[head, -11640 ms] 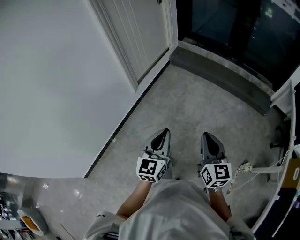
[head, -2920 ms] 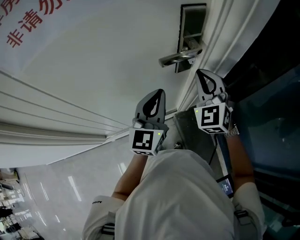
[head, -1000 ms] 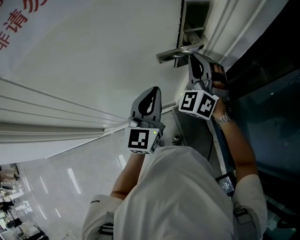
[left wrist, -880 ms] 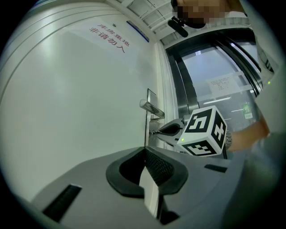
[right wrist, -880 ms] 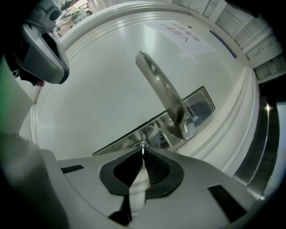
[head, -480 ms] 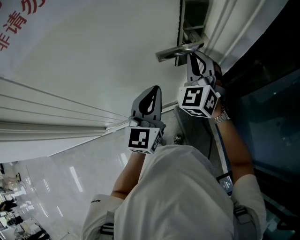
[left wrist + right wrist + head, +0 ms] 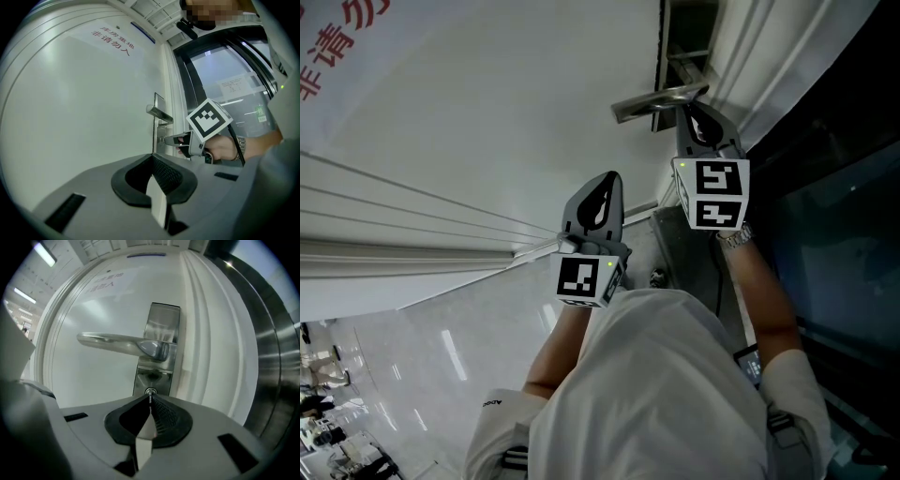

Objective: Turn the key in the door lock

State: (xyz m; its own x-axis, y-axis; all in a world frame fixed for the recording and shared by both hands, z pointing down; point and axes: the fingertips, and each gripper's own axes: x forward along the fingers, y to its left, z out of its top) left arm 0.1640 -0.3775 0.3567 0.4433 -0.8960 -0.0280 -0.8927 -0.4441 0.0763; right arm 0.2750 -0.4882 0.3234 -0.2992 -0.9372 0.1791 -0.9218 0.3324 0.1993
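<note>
The steel lever handle point(image 7: 656, 98) sits on a lock plate point(image 7: 159, 357) at the white door's right edge. Below the lever, in the right gripper view, a small key point(image 7: 150, 393) sticks out of the round keyhole. My right gripper point(image 7: 150, 399) is shut on that key, its tips against the plate. From the head view it point(image 7: 686, 111) reaches in just under the lever, its marker cube facing me squarely. My left gripper point(image 7: 614, 178) hangs shut and empty, left of the lock and short of the door. Its own view shows the right gripper point(image 7: 176, 139) at the keyhole.
The white door point(image 7: 487, 112) carries red characters point(image 7: 337, 47) at the upper left. A moulded white frame point(image 7: 750, 56) and dark glass point(image 7: 844, 187) lie right of the lock. A steel post point(image 7: 276, 371) runs along the right gripper view's right edge. Glossy floor point(image 7: 412, 375) is at the lower left.
The right gripper has rolled on the spot at the keyhole; its marker cube went from tilted left to square-on. The left gripper has stayed still.
</note>
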